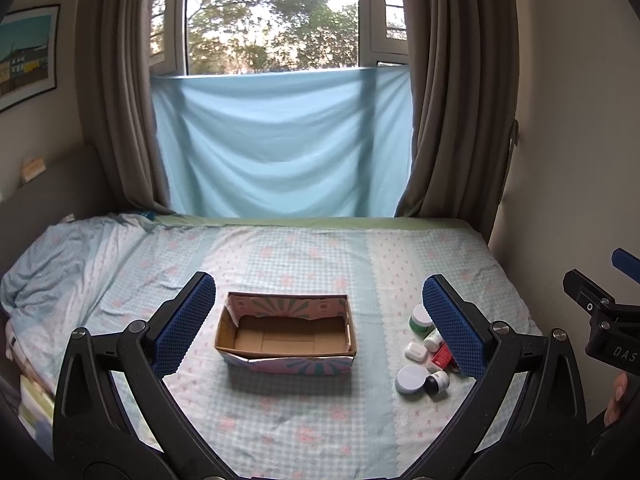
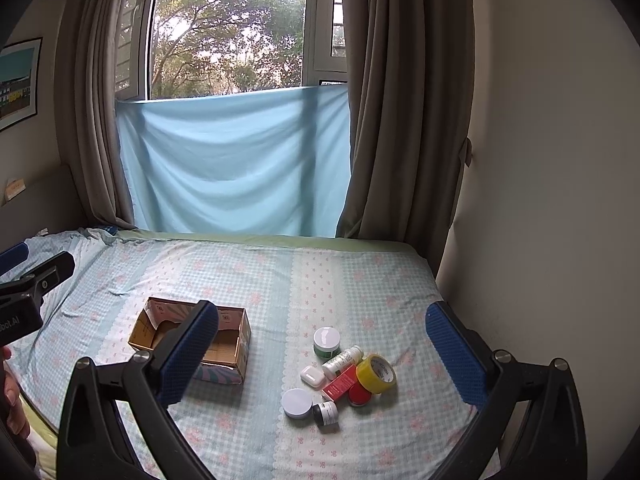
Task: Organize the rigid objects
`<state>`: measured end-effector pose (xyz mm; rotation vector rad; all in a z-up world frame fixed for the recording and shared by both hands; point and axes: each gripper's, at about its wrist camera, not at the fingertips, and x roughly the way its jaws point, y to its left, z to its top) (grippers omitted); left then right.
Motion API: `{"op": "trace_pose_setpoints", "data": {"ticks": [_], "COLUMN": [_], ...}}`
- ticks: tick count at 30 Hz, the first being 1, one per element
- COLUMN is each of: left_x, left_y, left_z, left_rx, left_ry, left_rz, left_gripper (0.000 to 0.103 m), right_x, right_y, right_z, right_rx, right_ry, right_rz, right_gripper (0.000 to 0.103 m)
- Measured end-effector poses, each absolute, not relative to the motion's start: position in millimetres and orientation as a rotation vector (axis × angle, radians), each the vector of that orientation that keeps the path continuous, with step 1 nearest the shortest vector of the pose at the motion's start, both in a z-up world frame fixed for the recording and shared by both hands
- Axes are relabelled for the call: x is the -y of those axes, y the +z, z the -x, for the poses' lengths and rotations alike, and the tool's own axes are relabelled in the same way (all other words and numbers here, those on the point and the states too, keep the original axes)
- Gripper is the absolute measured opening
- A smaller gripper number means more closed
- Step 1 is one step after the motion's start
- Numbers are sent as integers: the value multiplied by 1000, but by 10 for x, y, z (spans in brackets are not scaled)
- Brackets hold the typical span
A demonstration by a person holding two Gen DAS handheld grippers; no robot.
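An open, empty cardboard box (image 1: 286, 336) (image 2: 228, 330) sits on the bed. To its right lies a cluster of small items: a green jar with white lid (image 2: 327, 343) (image 1: 420, 319), a white bottle (image 2: 342, 361), a white earbud case (image 2: 312, 376) (image 1: 416, 351), a red box (image 2: 340, 382), a yellow tape roll (image 2: 376, 374), a white-lidded jar (image 2: 297, 403) (image 1: 411, 379) and a small dark jar (image 2: 326, 413) (image 1: 437, 382). My left gripper (image 1: 318, 322) is open, above the box. My right gripper (image 2: 322, 354) is open, above the cluster.
The bed (image 1: 280, 256) has a checked floral sheet; a rumpled duvet (image 1: 60, 264) lies at its left. A wall (image 2: 540, 200) borders the right side. Curtains (image 1: 452, 100) and a window stand behind.
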<state>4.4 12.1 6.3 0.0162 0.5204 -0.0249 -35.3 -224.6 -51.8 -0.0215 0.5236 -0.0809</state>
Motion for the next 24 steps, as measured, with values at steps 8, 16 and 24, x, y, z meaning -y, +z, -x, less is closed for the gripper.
{"op": "trace_pose_setpoints", "data": {"ticks": [8,16,24], "left_x": [-115,-106,-64], "left_y": [57,51,7], "left_z": [-48,-67,-111], "left_rx": [-522,-526,-539], "left_ry": [-25,-26,-52], "left_rz": [-18,-22,-12], "left_gripper": [103,103,103], "right_x": [2230,2227,2253], "right_y": [-527,-537,-569], "right_z": [352,352,359], "right_rx": [-528,-530,-537], "right_ry": [-79,-80,-85], "right_rz": [16,9,2], "right_gripper": [103,103,103]}}
